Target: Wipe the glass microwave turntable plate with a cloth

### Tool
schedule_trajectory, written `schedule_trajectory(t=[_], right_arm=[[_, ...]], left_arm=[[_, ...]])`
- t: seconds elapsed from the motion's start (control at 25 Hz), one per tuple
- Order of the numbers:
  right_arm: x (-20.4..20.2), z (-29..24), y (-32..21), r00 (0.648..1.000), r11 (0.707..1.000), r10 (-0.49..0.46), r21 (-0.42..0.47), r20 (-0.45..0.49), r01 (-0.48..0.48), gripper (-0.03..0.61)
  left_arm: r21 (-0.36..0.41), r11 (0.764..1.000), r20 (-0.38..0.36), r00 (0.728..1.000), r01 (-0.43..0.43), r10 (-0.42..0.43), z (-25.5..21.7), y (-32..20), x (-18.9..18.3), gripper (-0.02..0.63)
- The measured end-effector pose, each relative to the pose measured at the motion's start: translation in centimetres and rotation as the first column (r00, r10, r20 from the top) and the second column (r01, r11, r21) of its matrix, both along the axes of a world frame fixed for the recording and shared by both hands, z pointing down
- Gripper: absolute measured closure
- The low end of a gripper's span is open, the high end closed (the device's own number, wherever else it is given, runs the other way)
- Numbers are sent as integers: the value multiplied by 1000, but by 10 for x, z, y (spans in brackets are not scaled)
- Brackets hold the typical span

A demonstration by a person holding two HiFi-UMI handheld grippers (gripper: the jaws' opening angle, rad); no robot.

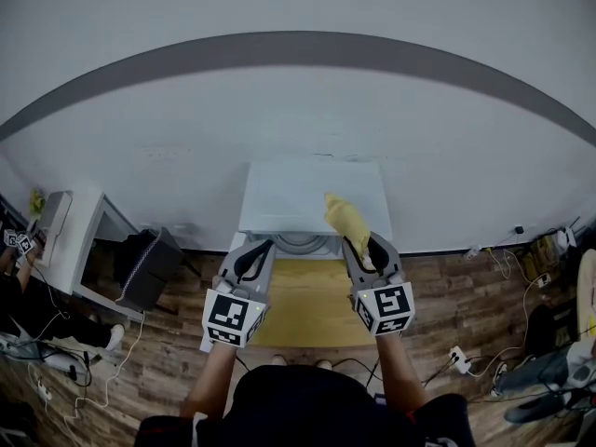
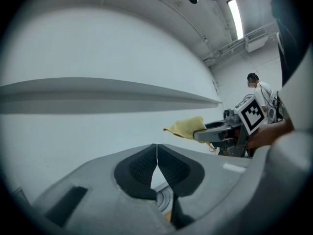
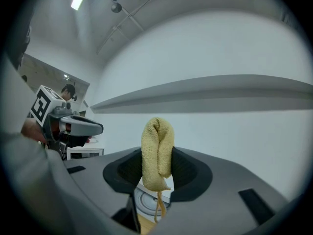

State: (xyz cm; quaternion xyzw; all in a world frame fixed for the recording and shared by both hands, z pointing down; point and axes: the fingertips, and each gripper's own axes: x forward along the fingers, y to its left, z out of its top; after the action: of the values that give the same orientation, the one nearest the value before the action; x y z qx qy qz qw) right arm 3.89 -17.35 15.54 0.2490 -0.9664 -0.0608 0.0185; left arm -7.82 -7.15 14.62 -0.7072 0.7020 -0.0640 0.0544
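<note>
Between the pads of the right gripper (image 3: 157, 173), a folded yellow terry cloth (image 3: 157, 151) is pinched upright, its rounded top poking out at 12 o'clock and a loose thread dangling at 6. Below those jaws, at 6 o'clock, lies the round ribbed glass turntable plate (image 3: 148, 199), apart from the cloth. The left gripper (image 2: 156, 155) has its jaws pressed together on nothing, and the plate shows beneath them at 6 o'clock too. In the head view the plate sits between both grippers, against the white box-shaped microwave (image 1: 315, 194).
</note>
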Motion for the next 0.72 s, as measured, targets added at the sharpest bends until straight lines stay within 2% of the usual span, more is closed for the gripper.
schedule_trajectory(t=[0.32, 0.48, 0.72], right_arm=[[-15, 3, -2, 1000, 1000, -14, 5, -12, 15, 436], [-19, 5, -1, 1000, 1000, -16, 6, -17, 16, 436], [-21, 7, 0, 1000, 1000, -17, 3, -21, 17, 436]], left_arm=[[-1, 1000, 56, 998, -12, 12, 1, -11, -4, 594], [4, 1000, 17, 1000, -16, 16, 4, -10, -9, 594], [10, 1000, 9, 1000, -15, 15, 3, -11, -10, 594]])
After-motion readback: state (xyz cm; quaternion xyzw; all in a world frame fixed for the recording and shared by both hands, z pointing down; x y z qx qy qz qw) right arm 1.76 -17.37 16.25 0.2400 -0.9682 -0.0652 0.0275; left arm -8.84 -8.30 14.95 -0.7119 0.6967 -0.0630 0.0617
